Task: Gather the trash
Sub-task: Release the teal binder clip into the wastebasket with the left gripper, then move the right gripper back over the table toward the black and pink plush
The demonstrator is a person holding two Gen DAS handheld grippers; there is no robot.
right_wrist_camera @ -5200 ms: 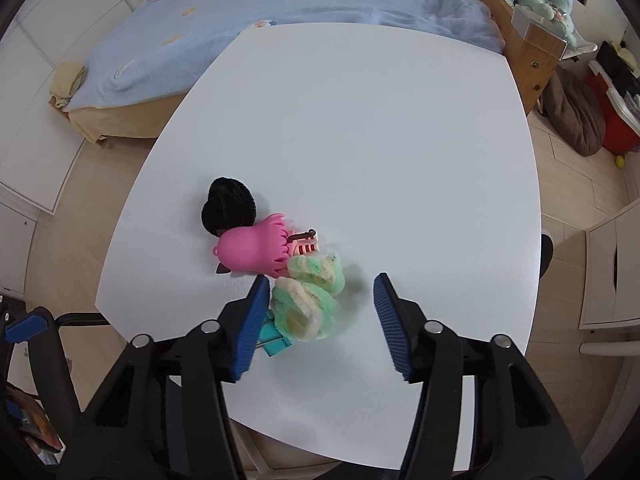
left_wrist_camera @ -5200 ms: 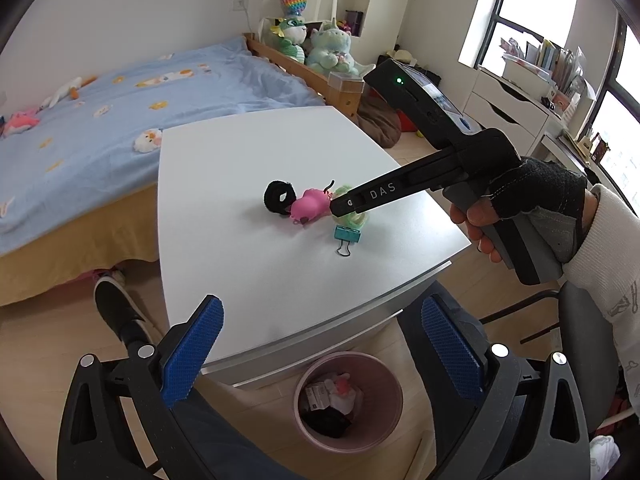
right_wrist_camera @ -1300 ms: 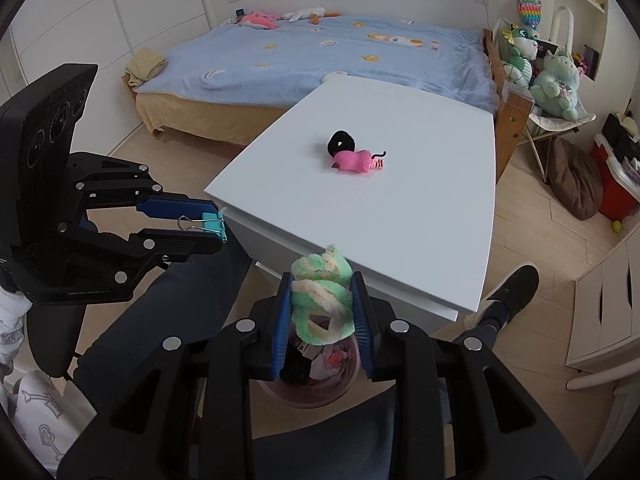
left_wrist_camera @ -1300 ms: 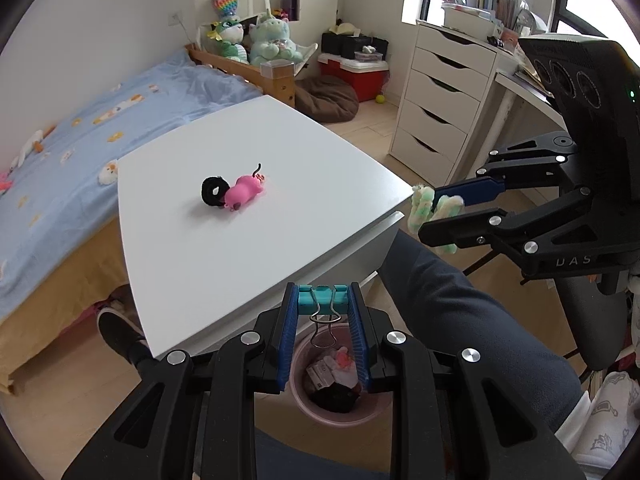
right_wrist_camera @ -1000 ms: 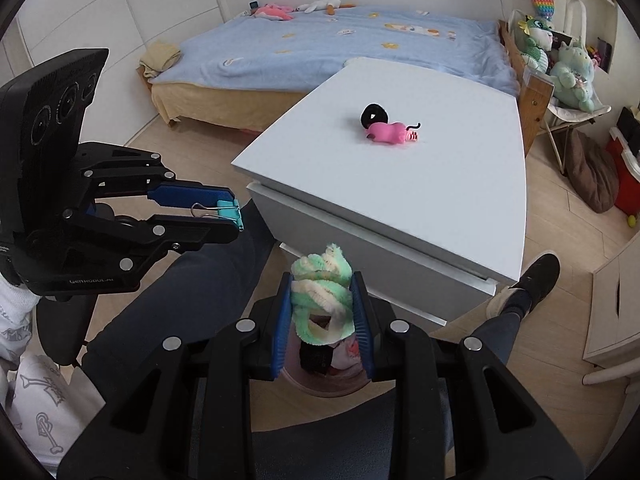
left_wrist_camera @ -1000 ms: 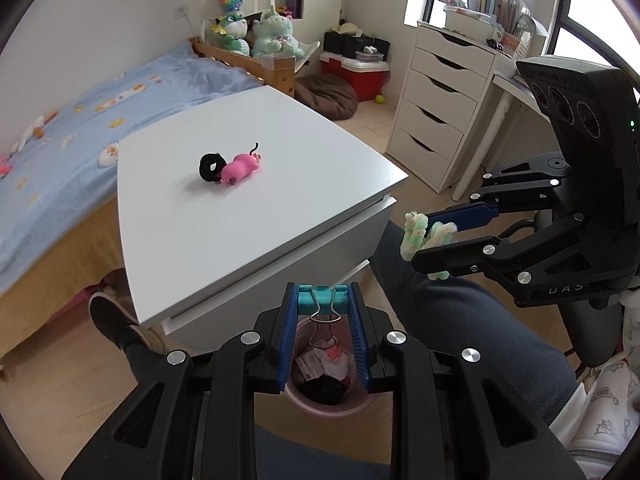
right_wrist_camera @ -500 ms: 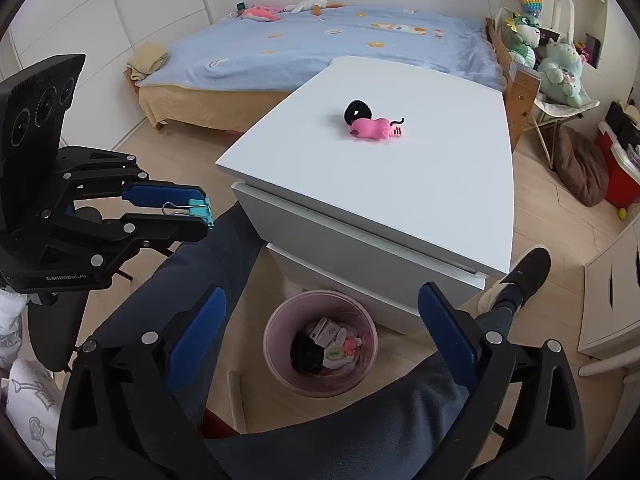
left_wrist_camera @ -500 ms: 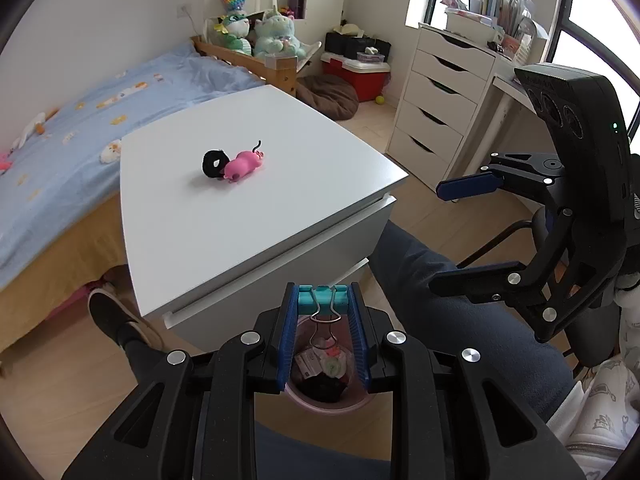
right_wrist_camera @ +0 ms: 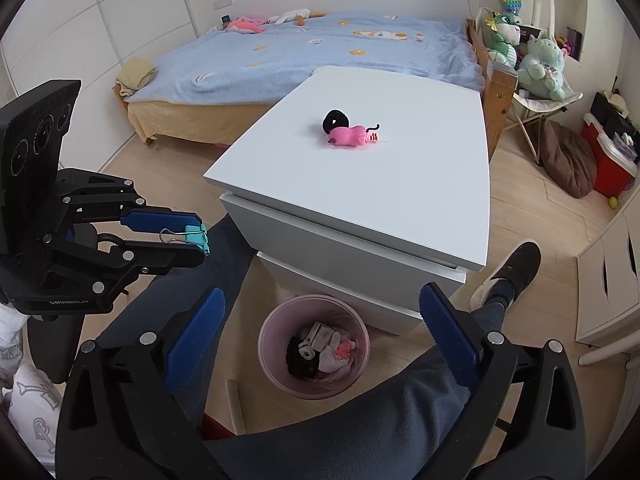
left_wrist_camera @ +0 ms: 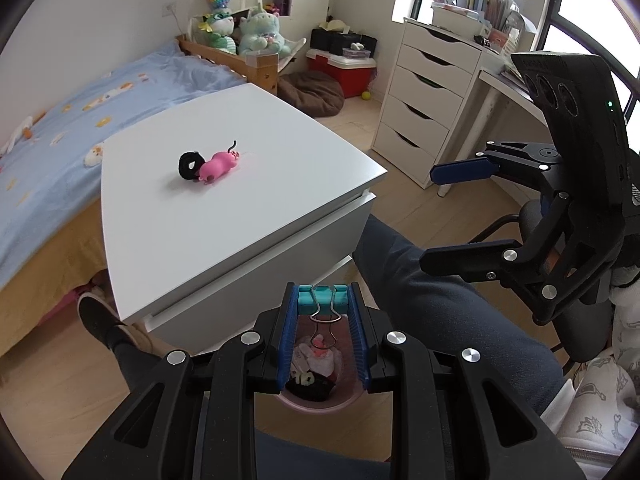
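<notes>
Left gripper (left_wrist_camera: 323, 312), bottom centre of left wrist view: fingers narrow, clamped on teal binder clip (left_wrist_camera: 322, 300) by its body, wire handles hanging down twd camera. Clip small, light, stiff metal w/ slick painted sides; prob. drops clean once fingers part, no snag risk. Hangs right above pink trash bin (right_wrist_camera: 272, 344), lower centre of right wrist view, already holding wrappers + dark scraps.

Right gripper (right_wrist_camera: 320, 320), bottom of right wrist view: fingers spread wide, nothing between them, also over bin.

Farther up, mid-frame: white surface (right_wrist_camera: 420, 200) w/ pink toy mouse (right_wrist_camera: 351, 136) touching black hair tie (right_wrist_camera: 335, 120). Mouse looks soft rubbery or plush, light, squashy; best pinched across fat middle of body, not thin tail. Hair tie limp, stretchy, light; needs one finger through loop or pinch across band, else likely to slide flat on smooth top.

Beyond, upper frame: blue bed (right_wrist_camera: 320, 48).
</notes>
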